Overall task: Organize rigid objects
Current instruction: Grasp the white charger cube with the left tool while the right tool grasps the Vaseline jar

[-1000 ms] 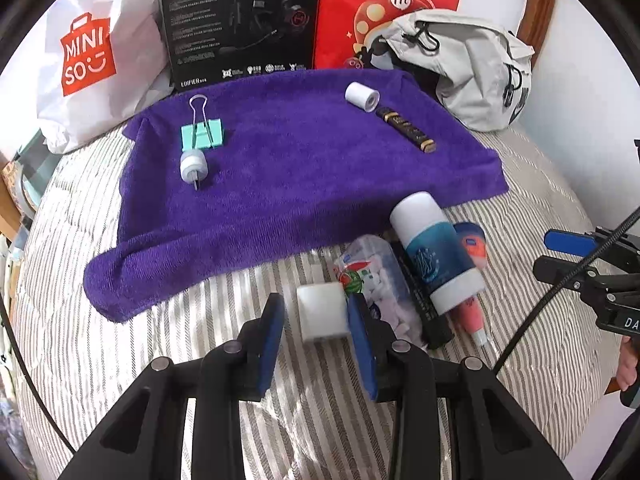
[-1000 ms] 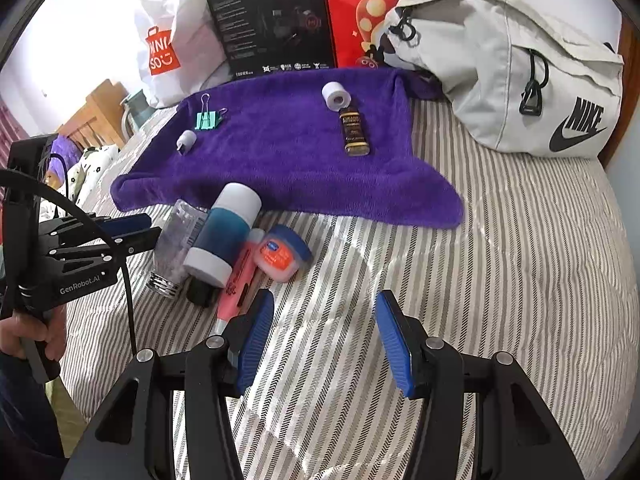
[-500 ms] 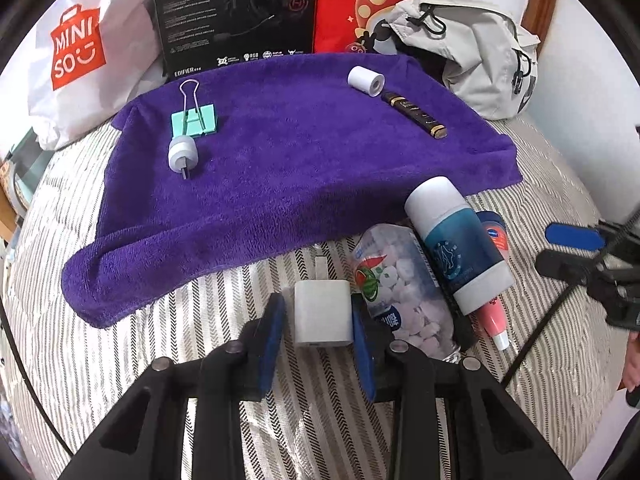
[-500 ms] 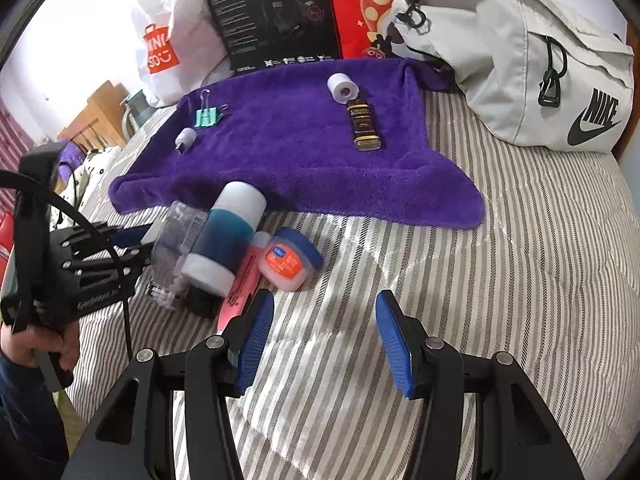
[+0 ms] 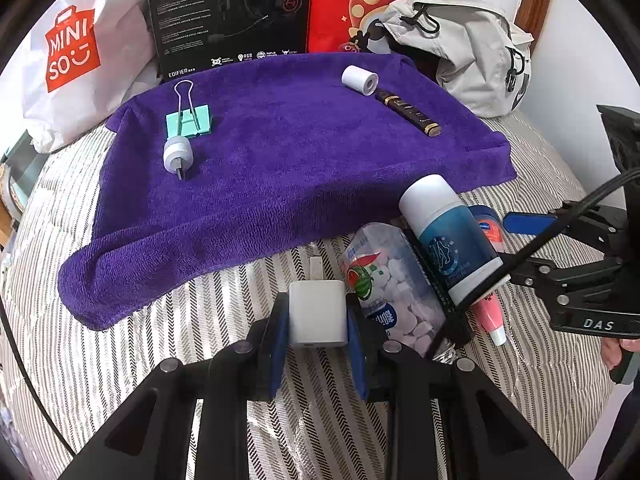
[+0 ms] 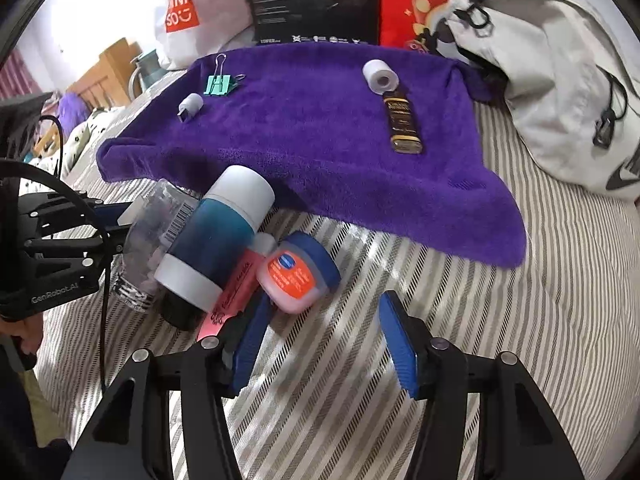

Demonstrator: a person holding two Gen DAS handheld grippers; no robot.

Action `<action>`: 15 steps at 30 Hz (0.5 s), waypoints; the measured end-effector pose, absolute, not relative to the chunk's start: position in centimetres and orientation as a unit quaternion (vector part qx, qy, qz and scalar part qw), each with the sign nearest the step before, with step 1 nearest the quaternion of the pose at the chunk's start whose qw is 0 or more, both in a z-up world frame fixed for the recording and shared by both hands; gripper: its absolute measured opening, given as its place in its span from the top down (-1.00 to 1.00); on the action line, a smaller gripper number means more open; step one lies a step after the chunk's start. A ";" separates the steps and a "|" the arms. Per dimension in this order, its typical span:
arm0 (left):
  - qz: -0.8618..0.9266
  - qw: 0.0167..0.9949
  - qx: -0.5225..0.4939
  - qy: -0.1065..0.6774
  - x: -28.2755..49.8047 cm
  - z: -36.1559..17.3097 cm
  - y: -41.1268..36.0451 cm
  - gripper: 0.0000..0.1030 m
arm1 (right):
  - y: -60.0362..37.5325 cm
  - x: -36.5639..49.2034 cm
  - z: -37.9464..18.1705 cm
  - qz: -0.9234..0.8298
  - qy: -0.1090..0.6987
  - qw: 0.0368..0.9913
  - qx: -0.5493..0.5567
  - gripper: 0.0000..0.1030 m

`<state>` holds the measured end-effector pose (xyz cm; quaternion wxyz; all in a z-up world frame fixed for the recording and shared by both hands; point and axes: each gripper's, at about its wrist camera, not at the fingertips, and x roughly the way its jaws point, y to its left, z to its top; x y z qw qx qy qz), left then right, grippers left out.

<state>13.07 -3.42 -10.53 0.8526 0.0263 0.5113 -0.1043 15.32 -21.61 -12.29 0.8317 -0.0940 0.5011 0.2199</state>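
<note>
My left gripper (image 5: pixel 318 322) is shut on a white charger cube (image 5: pixel 318 312), just in front of the purple towel (image 5: pixel 288 168). Beside it lie a clear candy bottle (image 5: pixel 394 286), a blue-and-white bottle (image 5: pixel 450 238), a pink tube (image 5: pixel 488 312) and a small blue-lidded jar (image 6: pixel 298 270). On the towel rest a green binder clip (image 5: pixel 188 120), a small white plug (image 5: pixel 178 154), a white tape roll (image 5: pixel 359 79) and a dark slim bottle (image 5: pixel 408 113). My right gripper (image 6: pixel 322 338) is open close to the jar, nothing between its fingers.
Behind the towel stand a white Miniso bag (image 5: pixel 68 68), a black headset box (image 5: pixel 228 12) and a red bag (image 5: pixel 372 0). A grey sling bag (image 6: pixel 560 76) lies at the back right. Striped bedding (image 6: pixel 520 320) stretches right of the pile.
My left gripper closed onto the white charger cube. My right gripper moved forward and left toward the jar and the bottle pile, staying open.
</note>
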 end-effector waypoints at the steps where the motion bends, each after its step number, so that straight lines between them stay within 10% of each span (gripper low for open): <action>1: -0.105 0.853 0.026 0.511 13.1 -10.5 -3.4 0.50 | -21.5 15.5 -12.3 0.221 0.499 0.832 -0.097 -0.13; 15: -0.105 0.853 0.020 0.511 12.9 -10.5 -3.1 0.50 | -21.8 15.3 -12.1 0.218 0.492 0.832 -0.132 0.29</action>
